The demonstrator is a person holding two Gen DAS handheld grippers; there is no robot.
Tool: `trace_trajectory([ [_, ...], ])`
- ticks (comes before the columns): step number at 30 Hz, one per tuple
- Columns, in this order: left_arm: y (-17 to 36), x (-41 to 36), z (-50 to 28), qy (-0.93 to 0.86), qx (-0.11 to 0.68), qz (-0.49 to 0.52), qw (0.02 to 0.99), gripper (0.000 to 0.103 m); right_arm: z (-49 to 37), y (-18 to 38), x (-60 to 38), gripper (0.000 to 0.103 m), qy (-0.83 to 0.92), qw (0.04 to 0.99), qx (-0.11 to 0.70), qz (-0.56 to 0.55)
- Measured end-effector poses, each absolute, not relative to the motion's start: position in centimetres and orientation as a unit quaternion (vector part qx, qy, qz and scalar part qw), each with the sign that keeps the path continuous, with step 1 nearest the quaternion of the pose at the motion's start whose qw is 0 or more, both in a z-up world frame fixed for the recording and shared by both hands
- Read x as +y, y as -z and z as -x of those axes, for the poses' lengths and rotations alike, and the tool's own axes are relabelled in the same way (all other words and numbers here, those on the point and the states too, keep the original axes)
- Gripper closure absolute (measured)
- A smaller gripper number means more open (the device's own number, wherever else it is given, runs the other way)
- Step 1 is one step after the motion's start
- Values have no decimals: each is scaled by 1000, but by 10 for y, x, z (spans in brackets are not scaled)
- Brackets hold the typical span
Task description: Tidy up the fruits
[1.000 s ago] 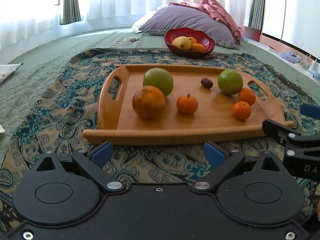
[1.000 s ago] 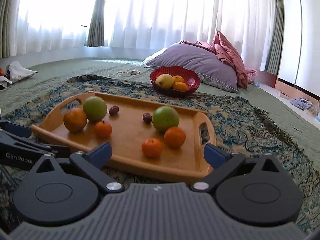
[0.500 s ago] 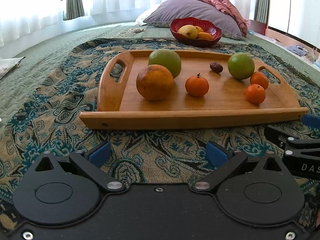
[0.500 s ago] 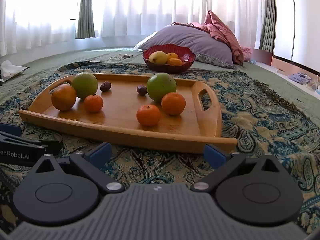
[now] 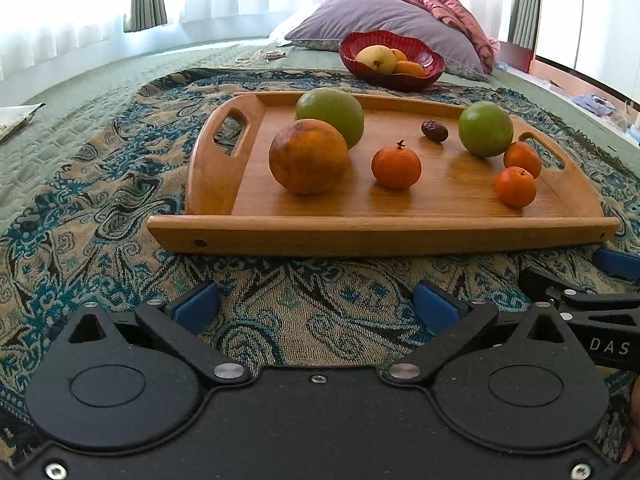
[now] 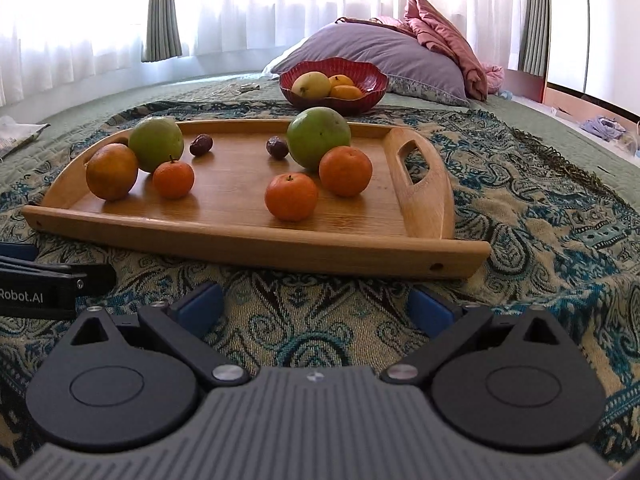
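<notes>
A wooden tray (image 5: 380, 236) (image 6: 256, 240) lies on a patterned cloth and holds a large orange (image 5: 308, 156) (image 6: 112, 171), two green fruits (image 5: 330, 114) (image 5: 485, 129), three small mandarins (image 5: 396, 168) (image 5: 515, 187) (image 5: 522, 159) and dark dates (image 5: 434, 131) (image 6: 201, 145). A red bowl (image 5: 390, 60) (image 6: 334, 84) with yellow and orange fruit stands behind the tray. My left gripper (image 5: 316, 306) is open and empty, low over the cloth before the tray's front edge. My right gripper (image 6: 316, 304) is open and empty, beside it to the right.
The patterned cloth (image 5: 100, 200) lies on a green quilted bed cover (image 5: 80, 92). A purple pillow (image 5: 384, 20) and pink bedding (image 5: 452, 4) lie behind the bowl. A paper item (image 5: 16, 120) lies at far left. Curtained windows stand at the back.
Both grippers have dropped lower and drawn back a little from the tray, which now sits higher in both views. Both stay open and empty. The fruit has not moved.
</notes>
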State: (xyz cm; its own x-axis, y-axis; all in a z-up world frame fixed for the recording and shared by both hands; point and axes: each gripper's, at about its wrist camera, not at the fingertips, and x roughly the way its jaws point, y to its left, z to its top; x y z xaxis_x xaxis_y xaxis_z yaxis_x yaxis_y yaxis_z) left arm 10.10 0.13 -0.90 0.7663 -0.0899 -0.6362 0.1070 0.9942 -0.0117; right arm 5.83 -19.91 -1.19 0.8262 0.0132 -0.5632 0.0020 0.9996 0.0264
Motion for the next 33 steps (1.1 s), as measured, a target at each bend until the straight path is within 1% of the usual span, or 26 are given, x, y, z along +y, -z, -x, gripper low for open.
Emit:
trace_trajectory([
  [33, 11, 2, -99, 53, 334, -4, 941, 0, -57, 12, -200, 0, -3, 956, 292, -15],
])
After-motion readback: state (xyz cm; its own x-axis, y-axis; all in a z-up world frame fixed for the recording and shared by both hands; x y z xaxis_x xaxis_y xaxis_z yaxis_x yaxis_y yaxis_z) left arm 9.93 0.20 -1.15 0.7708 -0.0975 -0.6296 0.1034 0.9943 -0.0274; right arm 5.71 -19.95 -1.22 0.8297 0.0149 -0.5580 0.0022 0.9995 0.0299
